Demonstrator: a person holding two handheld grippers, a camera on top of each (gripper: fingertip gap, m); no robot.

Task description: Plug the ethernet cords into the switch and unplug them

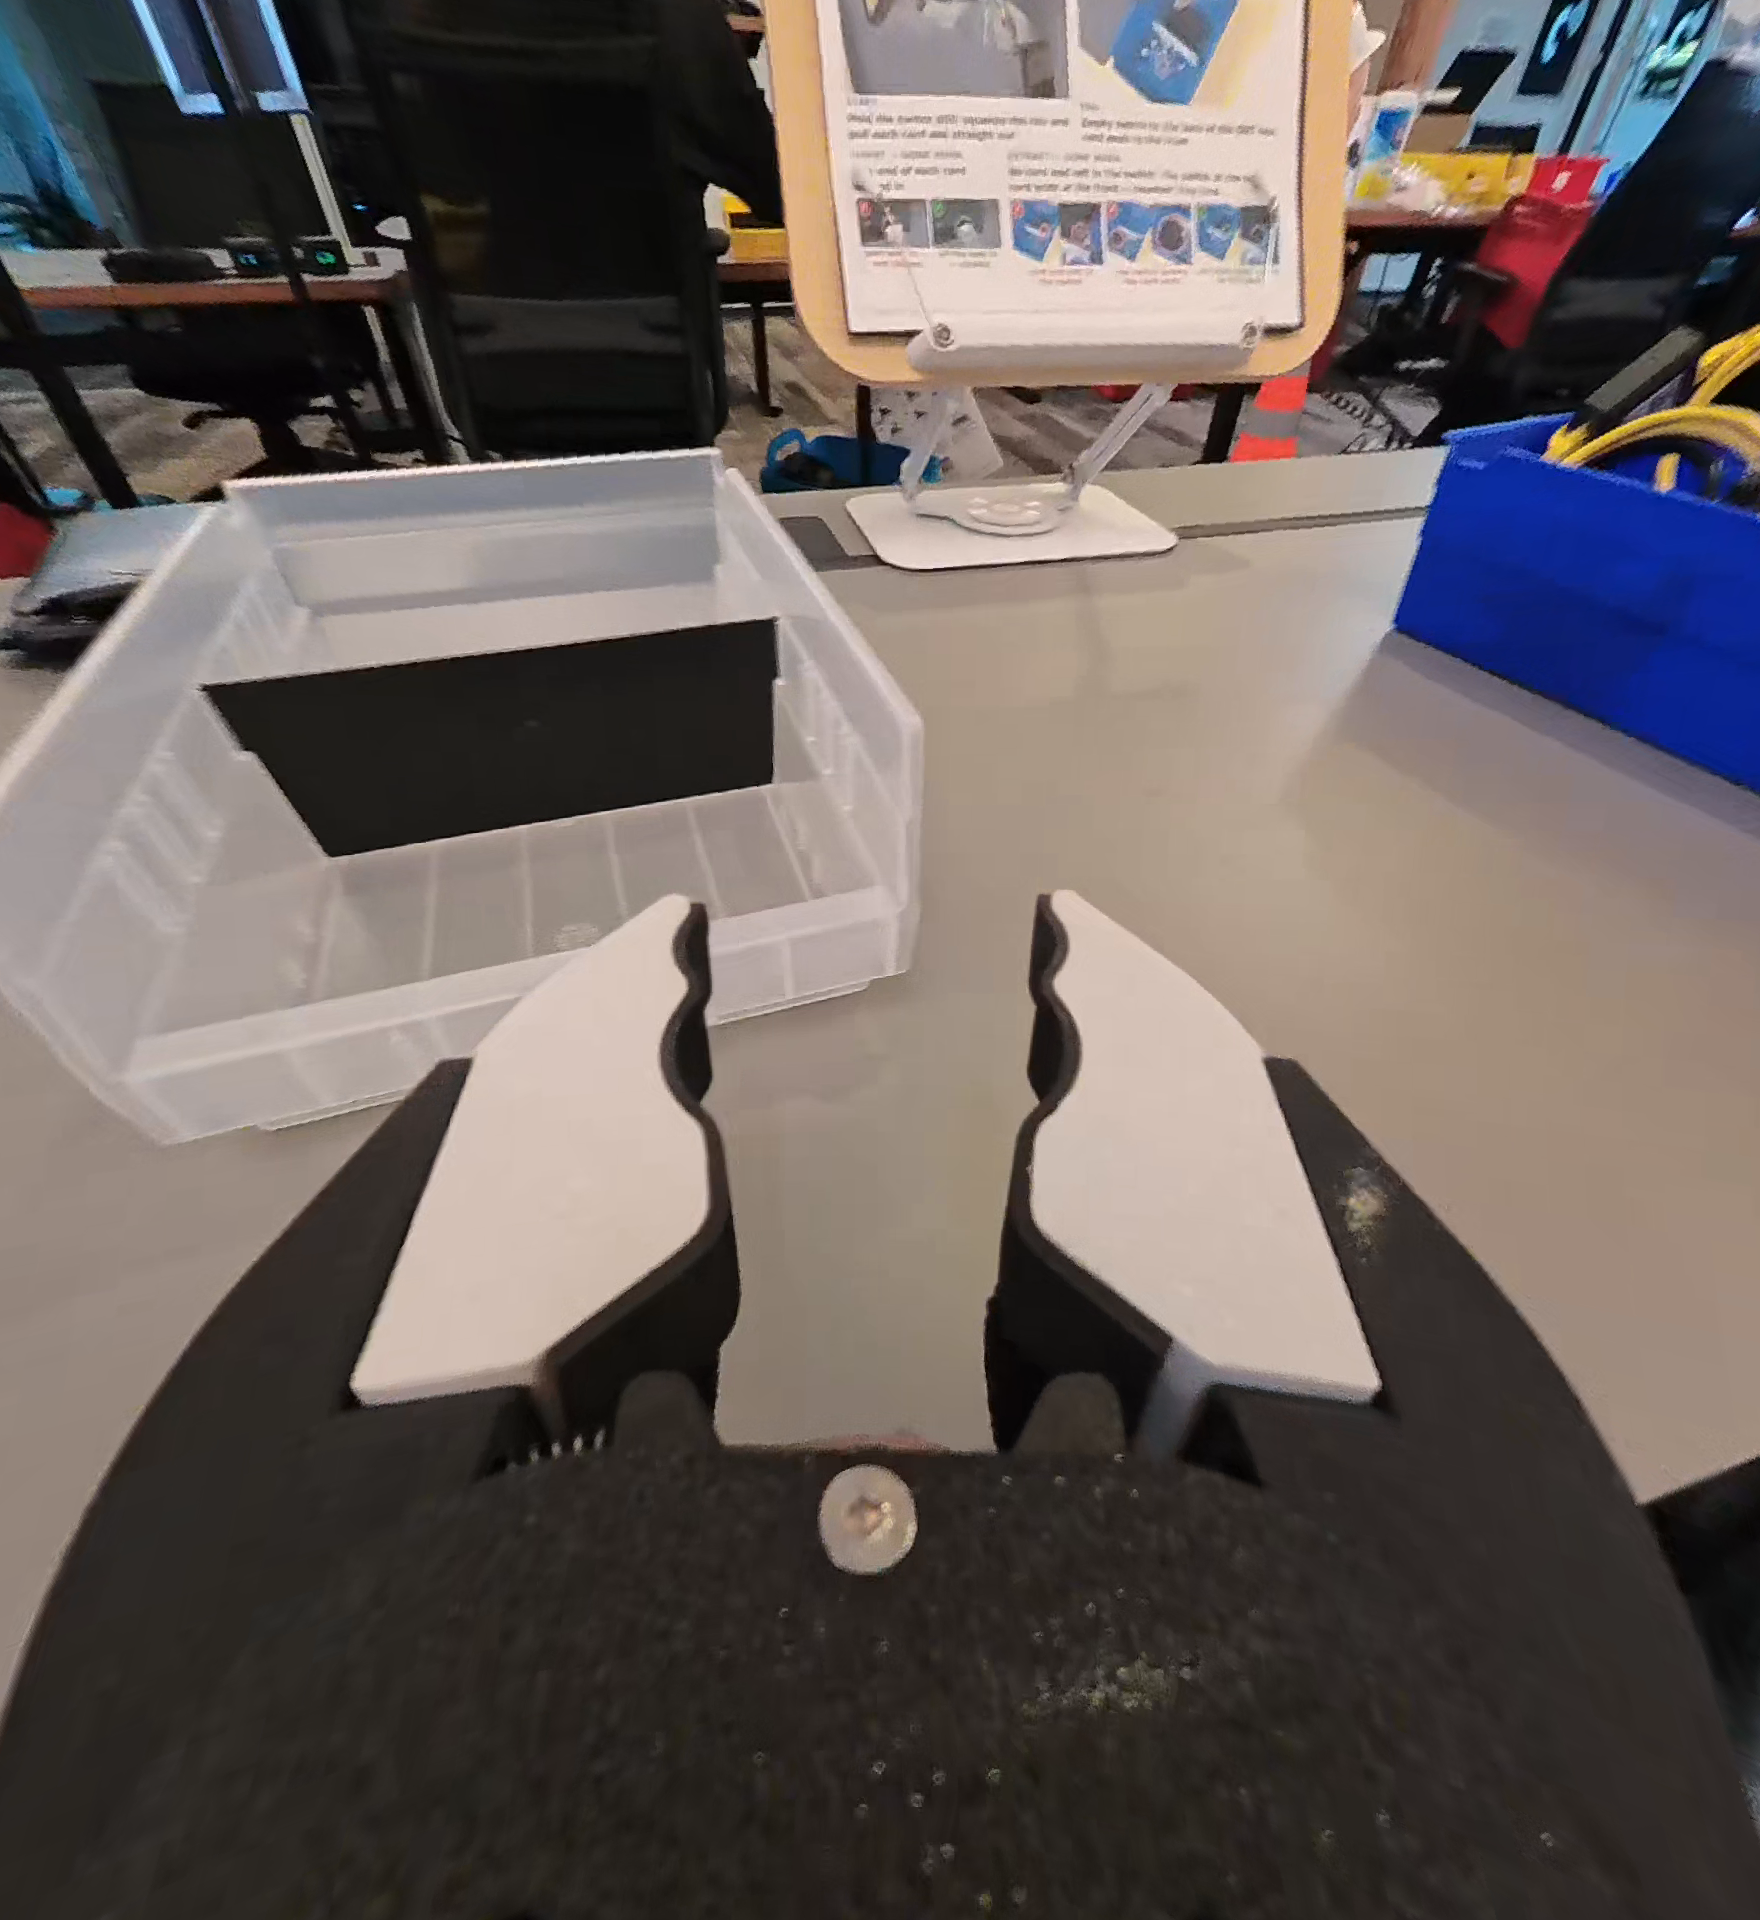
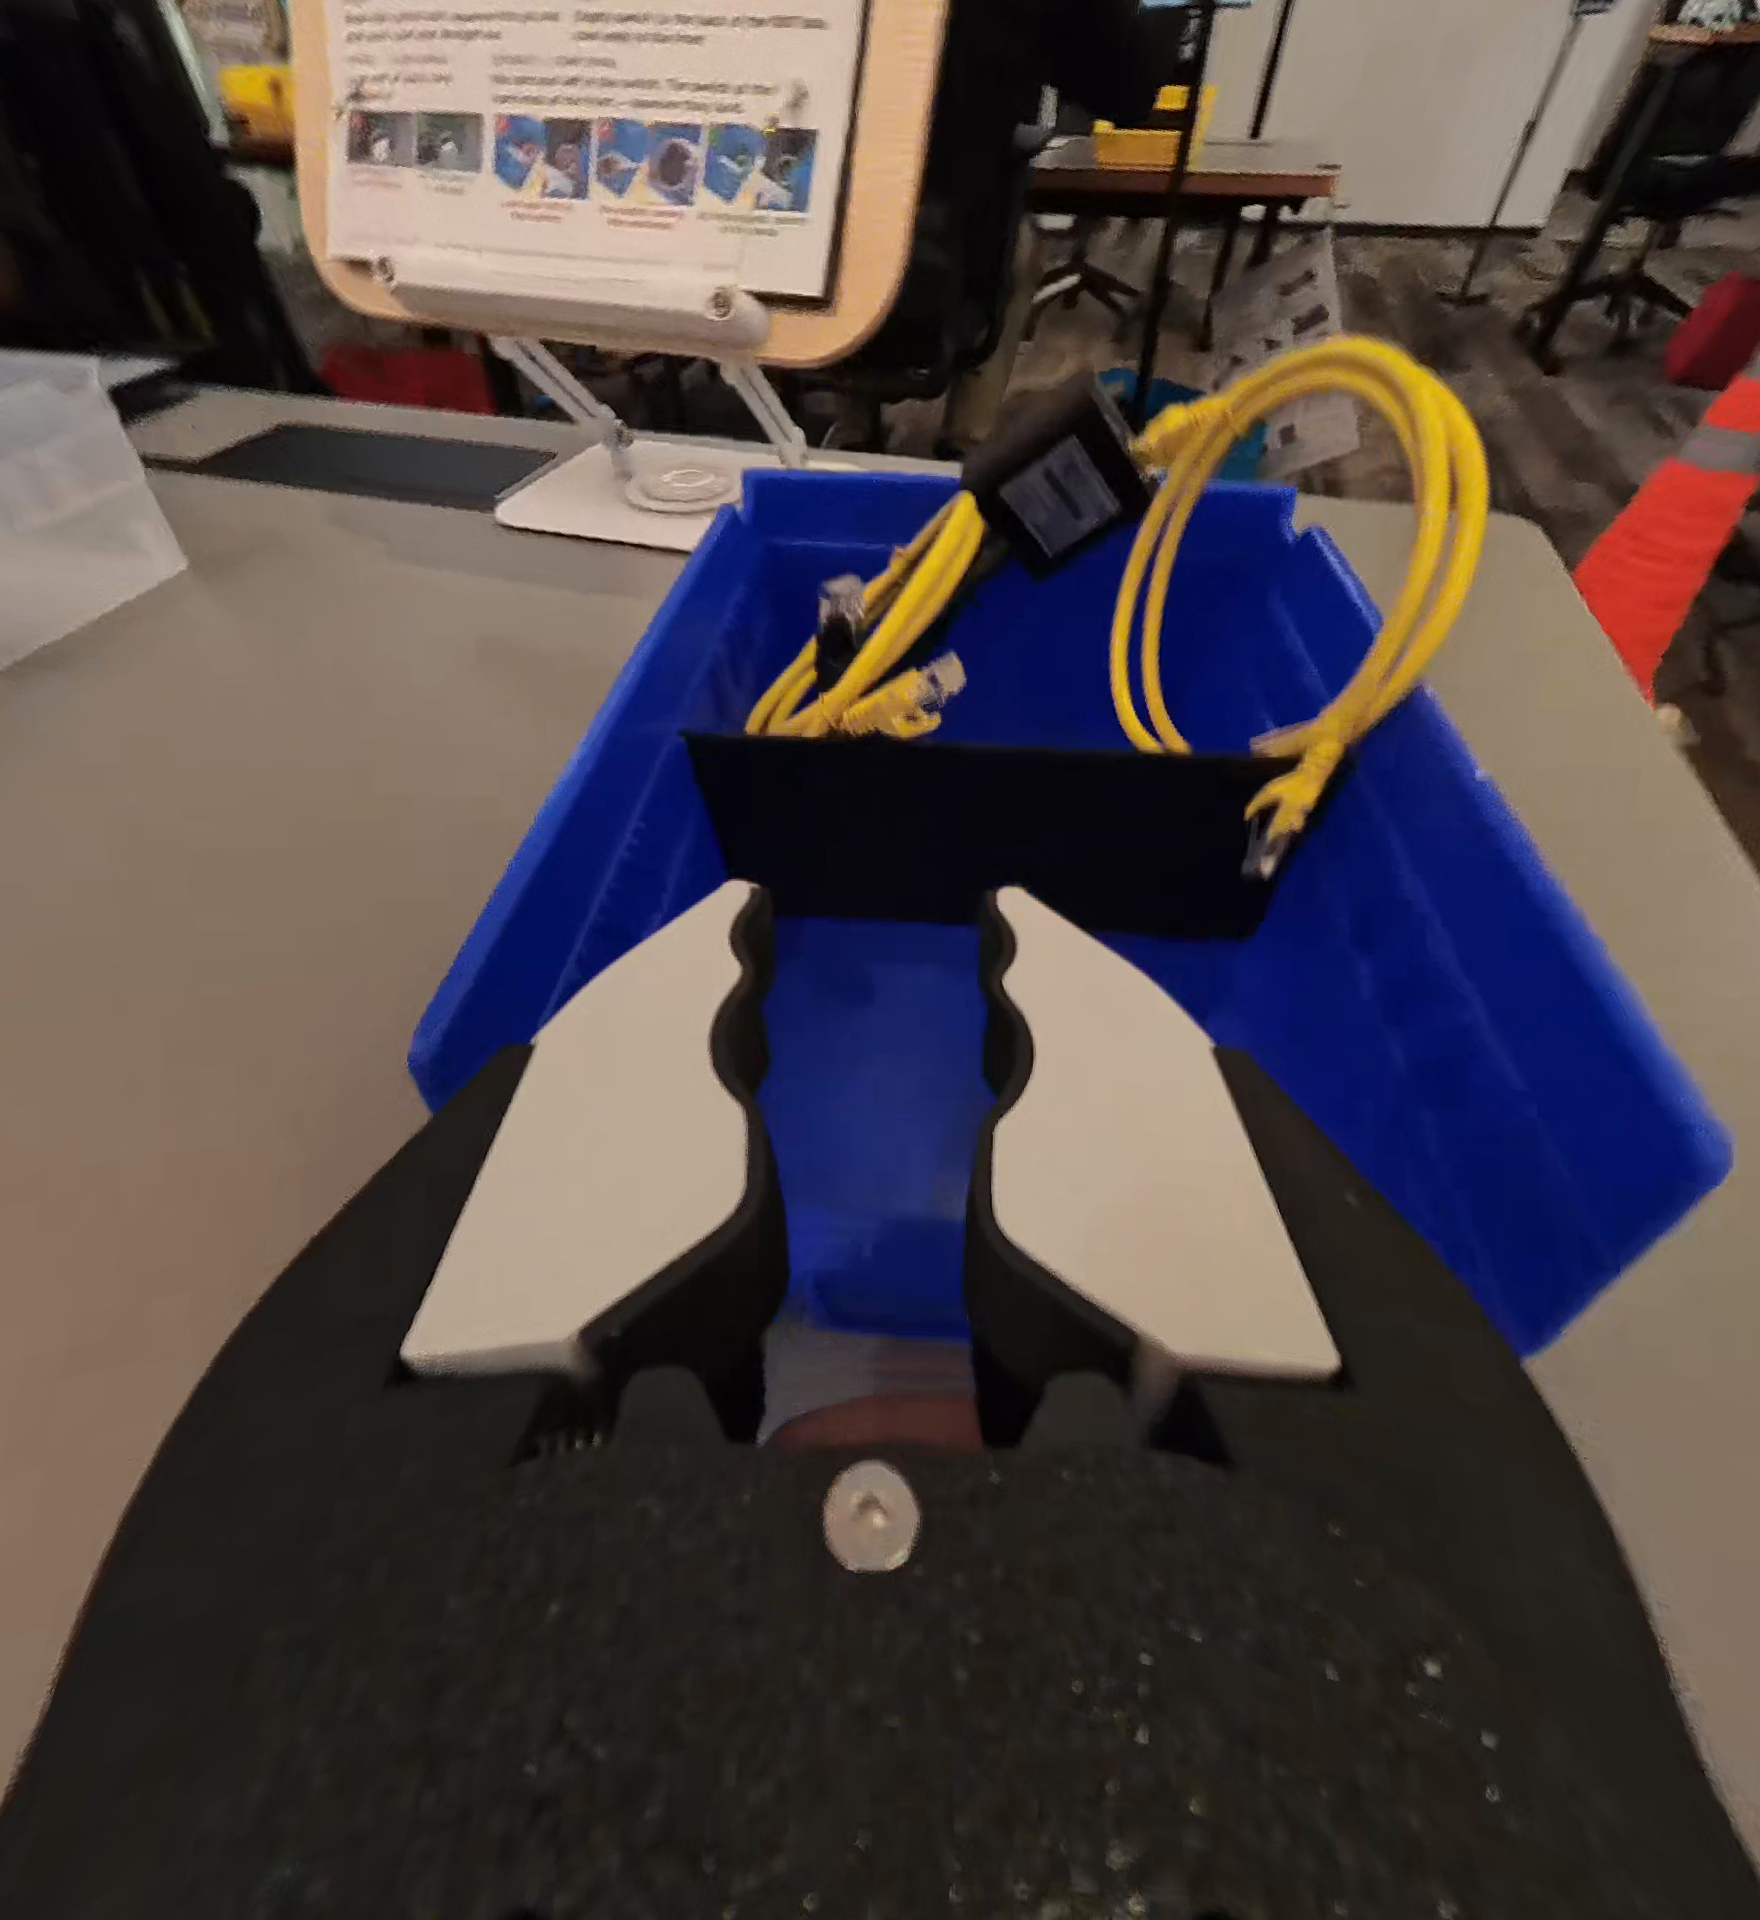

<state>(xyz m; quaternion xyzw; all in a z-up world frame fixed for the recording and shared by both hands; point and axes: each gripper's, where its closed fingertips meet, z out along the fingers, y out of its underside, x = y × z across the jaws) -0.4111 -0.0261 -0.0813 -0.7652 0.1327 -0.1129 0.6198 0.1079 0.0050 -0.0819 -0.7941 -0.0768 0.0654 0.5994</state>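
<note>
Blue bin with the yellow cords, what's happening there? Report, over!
Both grippers, left and right, open and empty. Yellow cords and black switch sit in blue bin. Black divider stands between right gripper and cords.

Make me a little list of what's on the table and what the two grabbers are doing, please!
table: grey
clear bin: left side, black divider inside, nothing else seen in it
blue bin: right side, black divider inside
yellow cords: in the blue bin's far part, some looping over its rim
switch: small black box propped at the blue bin's back
stand: holds a printed sheet, far edge of table
left gripper: open, holding nothing, near the clear bin
right gripper: open, holding nothing, over the blue bin's near part
</note>
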